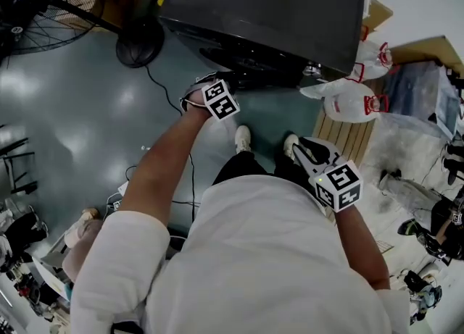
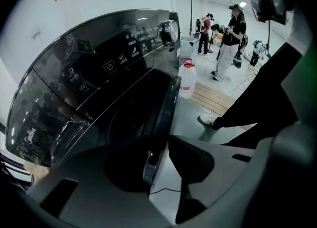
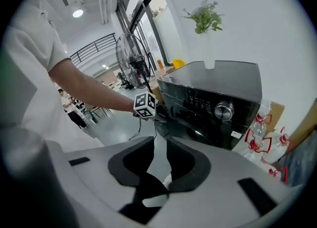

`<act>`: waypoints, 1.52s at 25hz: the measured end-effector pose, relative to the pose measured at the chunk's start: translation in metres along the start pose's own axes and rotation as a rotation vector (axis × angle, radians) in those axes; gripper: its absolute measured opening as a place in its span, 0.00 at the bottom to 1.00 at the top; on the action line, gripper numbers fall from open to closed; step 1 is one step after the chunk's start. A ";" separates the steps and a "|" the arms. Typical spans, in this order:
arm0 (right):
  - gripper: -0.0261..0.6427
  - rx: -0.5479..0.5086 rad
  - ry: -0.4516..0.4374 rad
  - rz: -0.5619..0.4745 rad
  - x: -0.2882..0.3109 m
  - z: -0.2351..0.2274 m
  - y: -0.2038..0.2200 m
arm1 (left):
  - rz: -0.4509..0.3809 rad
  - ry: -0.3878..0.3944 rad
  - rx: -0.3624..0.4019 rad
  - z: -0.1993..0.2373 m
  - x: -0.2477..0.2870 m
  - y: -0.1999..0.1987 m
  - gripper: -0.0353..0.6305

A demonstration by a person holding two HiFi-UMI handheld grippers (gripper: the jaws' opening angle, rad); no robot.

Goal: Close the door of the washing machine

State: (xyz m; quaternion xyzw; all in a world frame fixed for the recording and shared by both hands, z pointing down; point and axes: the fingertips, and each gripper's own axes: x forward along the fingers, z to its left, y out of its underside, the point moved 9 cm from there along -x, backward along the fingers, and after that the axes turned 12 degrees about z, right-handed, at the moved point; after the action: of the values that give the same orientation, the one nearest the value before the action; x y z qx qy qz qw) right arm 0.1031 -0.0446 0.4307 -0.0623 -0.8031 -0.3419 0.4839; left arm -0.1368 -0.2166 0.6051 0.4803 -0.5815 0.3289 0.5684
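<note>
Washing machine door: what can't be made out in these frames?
Left gripper view: door edge between the jaws; pad contact unreadable, dark on dark.
Head view: door hidden by the top of the washing machine and the left gripper.
Right gripper view: door gap hidden behind left gripper.

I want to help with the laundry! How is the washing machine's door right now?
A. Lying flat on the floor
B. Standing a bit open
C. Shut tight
B: in the left gripper view the door stands out from the front of the washing machine, and its edge is between the fingers of the left gripper.
</note>
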 end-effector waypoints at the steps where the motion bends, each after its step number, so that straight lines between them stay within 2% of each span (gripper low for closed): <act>1: 0.17 0.008 0.006 0.000 -0.001 0.000 0.000 | -0.001 -0.001 0.007 0.003 0.000 -0.001 0.26; 17: 0.17 0.062 0.020 0.016 0.006 -0.003 -0.018 | -0.036 -0.068 0.089 0.044 0.008 -0.018 0.26; 29: 0.17 0.082 0.030 0.021 0.000 -0.013 -0.021 | -0.059 -0.120 0.034 0.063 0.010 -0.029 0.26; 33: 0.17 0.076 0.023 0.025 0.003 -0.016 -0.022 | -0.049 -0.111 0.029 0.062 0.016 -0.029 0.26; 38: 0.17 0.066 0.019 0.032 0.004 -0.019 -0.027 | -0.054 -0.128 -0.017 0.065 0.014 -0.034 0.27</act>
State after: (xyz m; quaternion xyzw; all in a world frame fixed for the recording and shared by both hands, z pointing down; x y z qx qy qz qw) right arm 0.1036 -0.0780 0.4262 -0.0558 -0.8083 -0.3081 0.4987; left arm -0.1264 -0.2904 0.6044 0.5110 -0.6064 0.2769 0.5427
